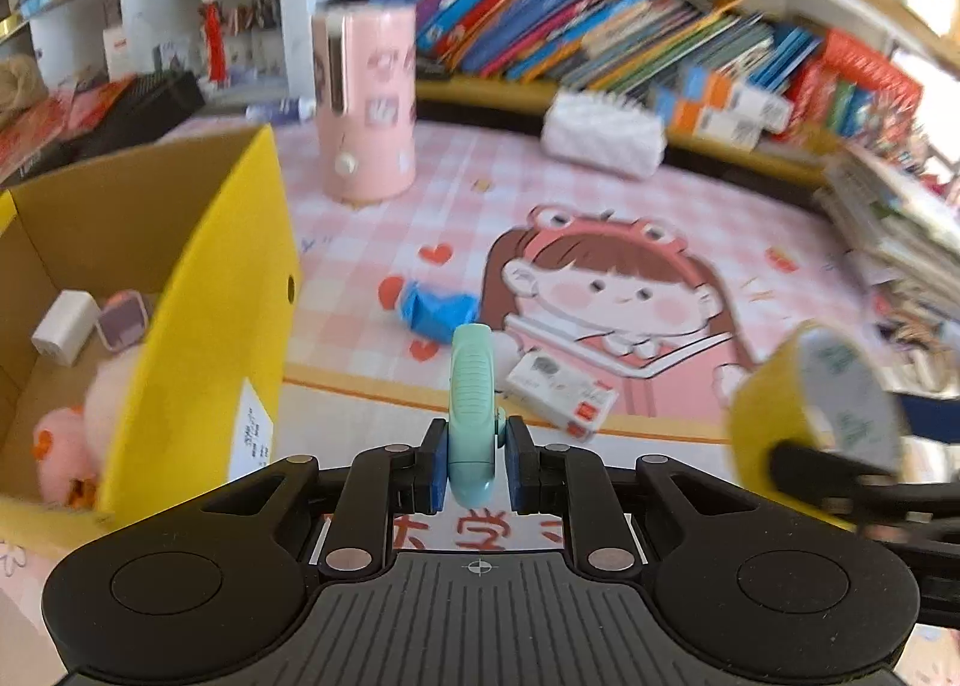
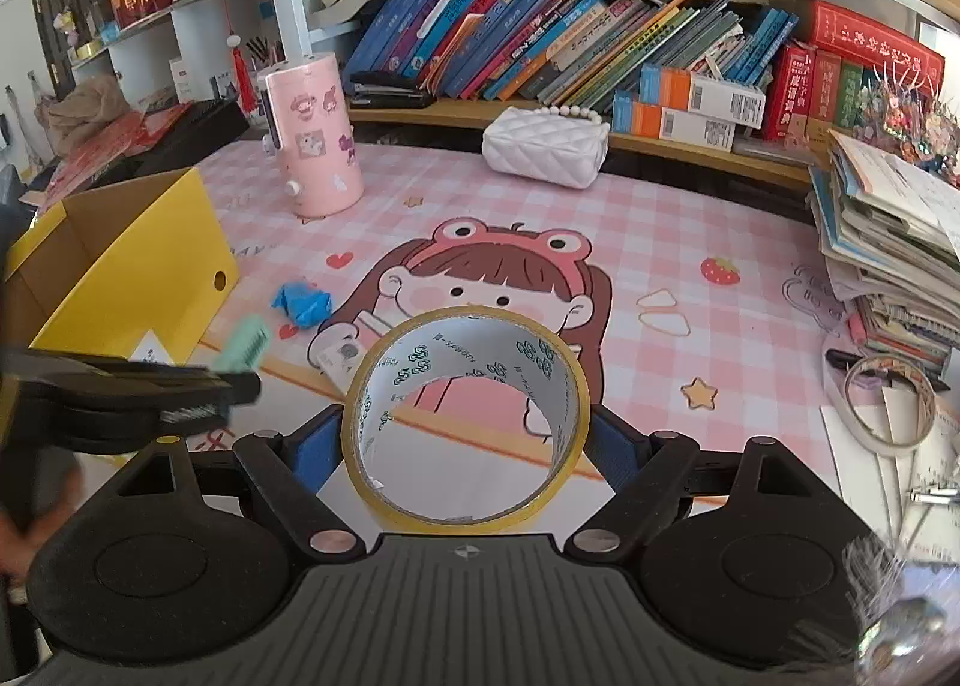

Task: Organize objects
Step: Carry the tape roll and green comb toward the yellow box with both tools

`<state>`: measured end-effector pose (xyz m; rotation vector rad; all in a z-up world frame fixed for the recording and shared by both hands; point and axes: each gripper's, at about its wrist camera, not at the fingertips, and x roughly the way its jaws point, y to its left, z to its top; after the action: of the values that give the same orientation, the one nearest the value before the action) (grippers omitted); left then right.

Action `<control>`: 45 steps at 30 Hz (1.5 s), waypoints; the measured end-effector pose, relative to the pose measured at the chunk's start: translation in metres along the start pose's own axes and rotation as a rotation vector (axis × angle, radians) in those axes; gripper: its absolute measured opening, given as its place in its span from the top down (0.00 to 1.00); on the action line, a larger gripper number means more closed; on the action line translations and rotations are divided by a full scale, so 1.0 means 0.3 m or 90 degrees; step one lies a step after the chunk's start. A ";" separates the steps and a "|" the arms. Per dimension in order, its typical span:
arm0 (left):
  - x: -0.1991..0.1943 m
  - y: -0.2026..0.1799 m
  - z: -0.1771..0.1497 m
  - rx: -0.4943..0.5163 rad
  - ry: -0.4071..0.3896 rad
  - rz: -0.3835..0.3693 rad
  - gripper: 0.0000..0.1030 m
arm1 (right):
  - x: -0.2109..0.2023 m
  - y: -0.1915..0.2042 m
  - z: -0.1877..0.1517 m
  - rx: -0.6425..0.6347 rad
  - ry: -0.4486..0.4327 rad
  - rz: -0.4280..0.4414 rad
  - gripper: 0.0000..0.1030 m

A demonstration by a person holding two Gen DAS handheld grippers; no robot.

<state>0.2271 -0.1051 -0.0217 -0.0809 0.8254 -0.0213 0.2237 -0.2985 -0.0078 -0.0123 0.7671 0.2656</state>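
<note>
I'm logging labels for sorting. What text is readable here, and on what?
"学" in red, on the desk mat; the neighbouring characters are cut off.
"成语词典", probably, on a red book spine.
Too small or blurred to read: the print inside the tape roll, the label on the yellow box, and the other book spines.

The left-wrist view was smeared by motion blur, so the titles on the books [image 1: 576,20] could not be read; the yellow box [image 1: 198,326] was cut off by the left edge, its wall hiding part of the pink plush toy [image 1: 72,434] inside; the tape roll [image 1: 822,416] at the right was blurred; in the right-wrist view the left gripper [image 2: 234,374] was blurred and cut by the edge, the mint object [image 2: 243,344] in it too smeared to identify; the small card [image 2: 342,353] lay partly hidden behind the tape roll.
</note>
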 end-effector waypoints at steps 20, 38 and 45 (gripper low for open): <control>-0.283 0.229 -0.159 0.028 -0.052 -0.057 0.83 | -0.083 0.356 -0.087 -0.011 0.008 -0.026 0.20; -0.467 0.555 -0.355 -0.030 -0.027 -0.030 0.83 | -0.178 0.736 -0.252 -0.045 0.036 0.002 0.20; -0.530 0.667 -0.425 -0.047 -0.027 -0.011 0.83 | -0.196 0.867 -0.314 -0.051 0.042 0.021 0.20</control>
<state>0.0230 0.0941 -0.0072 -0.1573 0.7829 -0.0051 0.0559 -0.0707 -0.0133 -0.0846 0.8220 0.3292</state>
